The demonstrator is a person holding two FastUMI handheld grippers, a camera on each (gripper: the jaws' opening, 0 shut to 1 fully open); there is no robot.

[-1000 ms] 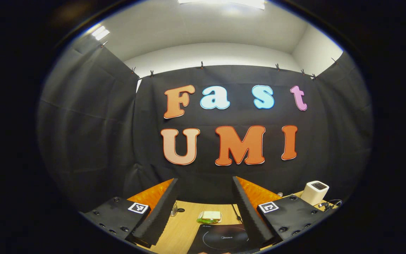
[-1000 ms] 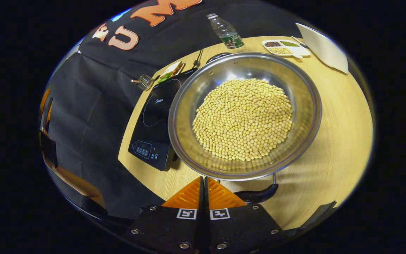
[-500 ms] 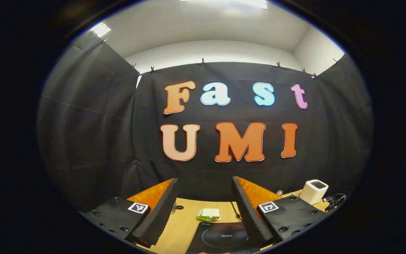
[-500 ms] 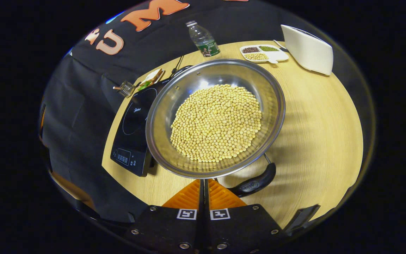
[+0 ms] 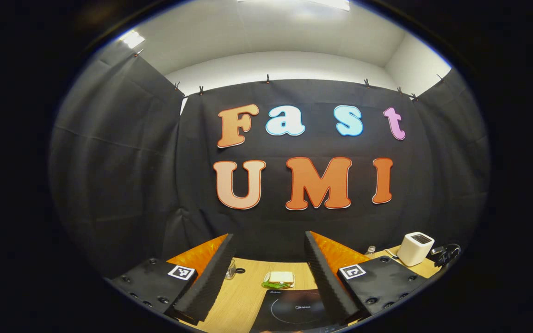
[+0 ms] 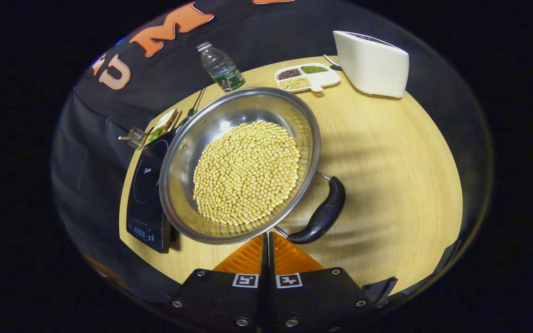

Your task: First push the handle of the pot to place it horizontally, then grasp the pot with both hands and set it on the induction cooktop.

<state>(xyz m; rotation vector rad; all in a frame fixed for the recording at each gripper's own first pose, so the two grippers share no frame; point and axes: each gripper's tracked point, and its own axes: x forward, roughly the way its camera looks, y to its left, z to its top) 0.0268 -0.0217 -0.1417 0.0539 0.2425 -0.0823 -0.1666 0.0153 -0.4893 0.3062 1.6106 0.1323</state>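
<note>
In the right gripper view a steel pot (image 6: 184,152) full of yellow beans (image 6: 248,171) sits on the wooden table, its left side overlapping the black induction cooktop (image 6: 142,185). The pot's black handle (image 6: 322,215) sticks out at the lower right. My right gripper (image 6: 267,237) is shut with nothing in it, its tips close to the pot rim and the handle's near end. In the left gripper view my left gripper (image 5: 269,240) is open, held above the table with the cooktop (image 5: 294,311) below and ahead of it.
Behind the pot stand a water bottle (image 6: 220,67), a white divided dish (image 6: 307,77) and a white appliance (image 6: 370,62). A sandwich (image 6: 164,125) and a small metal piece (image 6: 132,136) lie beyond the cooktop. Bare table stretches to the right of the pot.
The pot's handle has swung from lying across just before my right gripper to pointing out to the right. The pot sits further left in the right gripper view. The left gripper has barely moved.
</note>
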